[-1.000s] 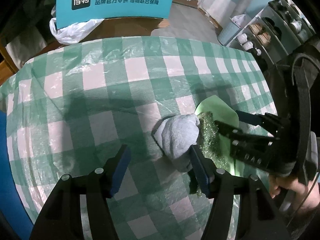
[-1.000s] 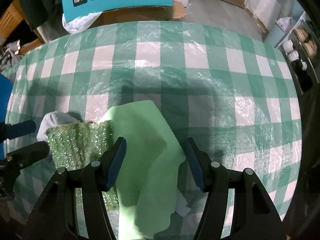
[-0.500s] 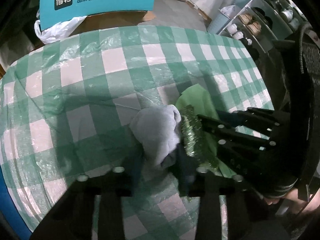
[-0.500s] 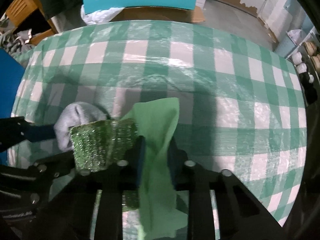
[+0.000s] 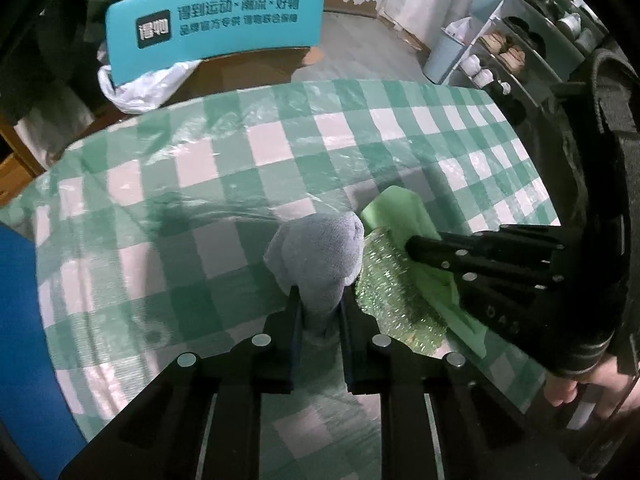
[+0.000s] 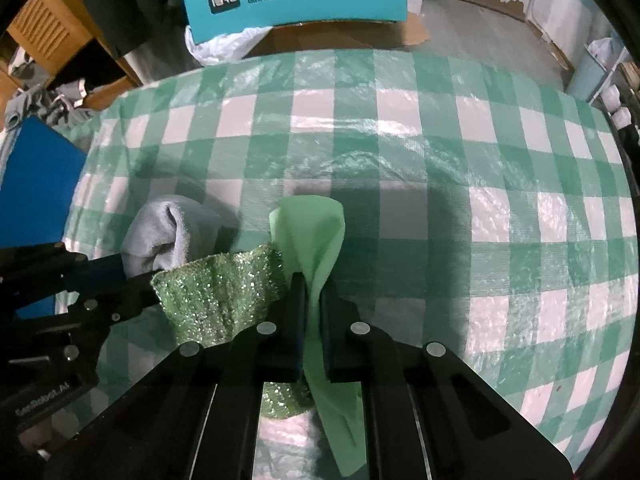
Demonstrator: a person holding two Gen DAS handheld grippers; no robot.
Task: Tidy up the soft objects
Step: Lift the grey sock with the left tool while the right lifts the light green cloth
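Both grippers have just closed: the left gripper [image 5: 320, 304] pinches the grey towel [image 5: 316, 252], and the right gripper [image 6: 314, 304] has the pale green cloth [image 6: 316, 232] nipped between its narrowed jaws, all bunched near the table's [image 6: 440, 160] near edge. The glittery green scrubber [image 6: 224, 288] lies squeezed between the two cloths, touching both. Lifting either could drag it along or tip it over the edge, I'd say, and the thin cloth looks likely to slip free.

Hidden and cut-off parts

The green cloth's [image 6: 320, 240] lower end ran behind the jaws; the glittery scrubber [image 6: 220, 292] was partly covered; shelf items [image 5: 500, 52] were too small to identify.
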